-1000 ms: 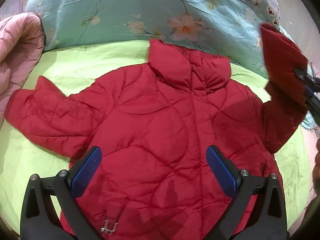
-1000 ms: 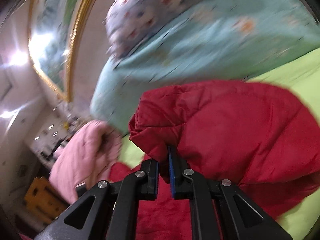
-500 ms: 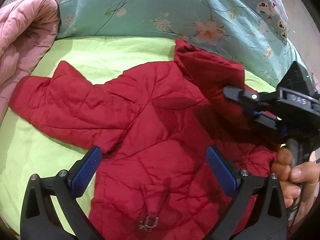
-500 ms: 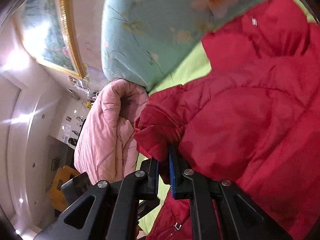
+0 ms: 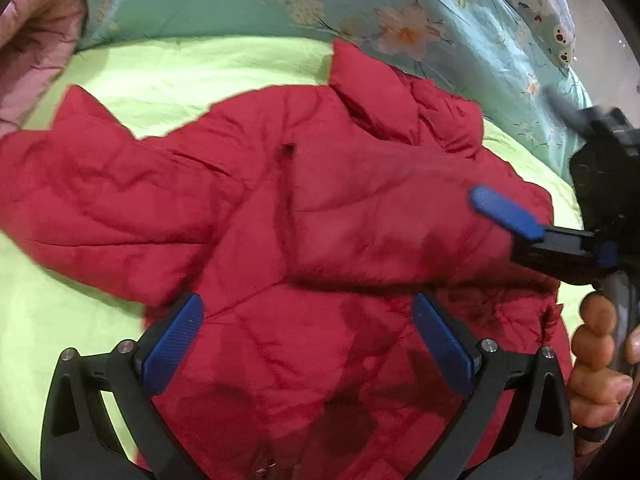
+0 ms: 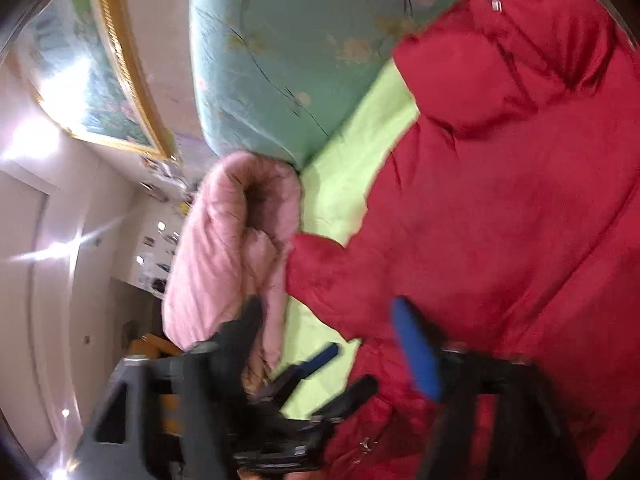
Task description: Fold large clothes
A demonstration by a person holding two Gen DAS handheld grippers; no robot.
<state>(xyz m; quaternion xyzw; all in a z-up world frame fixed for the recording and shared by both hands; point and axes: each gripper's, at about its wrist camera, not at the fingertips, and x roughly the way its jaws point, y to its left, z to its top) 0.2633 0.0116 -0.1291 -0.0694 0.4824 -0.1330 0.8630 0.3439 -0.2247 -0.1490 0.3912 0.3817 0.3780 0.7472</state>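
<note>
While the left tool [image 5: 308,344] hung above the lower front of the red puffer jacket [image 5: 280,240], its blue pads stood wide apart with only fabric below them, nothing pinched. The jacket lay front-up on the lime-green bed sheet [image 5: 180,72], collar toward the teal floral quilt [image 5: 240,4]. One sleeve [image 5: 396,228] was laid across the chest, folded inward, presumably to narrow the jacket for the next fold. The other sleeve [image 5: 80,184] stretched out flat toward the pink quilted jacket [image 5: 36,36], not yet folded. At the right edge came the right tool [image 5: 505,213], a hand [image 5: 596,356] around its handle, one blue pad over the folded sleeve's shoulder end.

From the right wrist view, blurred, the right tool [image 6: 332,328] was opening, its jaws well apart and nothing between them; the sleeve was let go, which fits a fold just set down. Ahead lay the red jacket [image 6: 520,220], the green sheet [image 6: 360,140] and the pink jacket [image 6: 232,248] bundled beside the outstretched cuff. Part of the left tool [image 6: 320,356] showed low in the view. A gold-framed picture [image 6: 116,80] hung on the wall behind.
</note>
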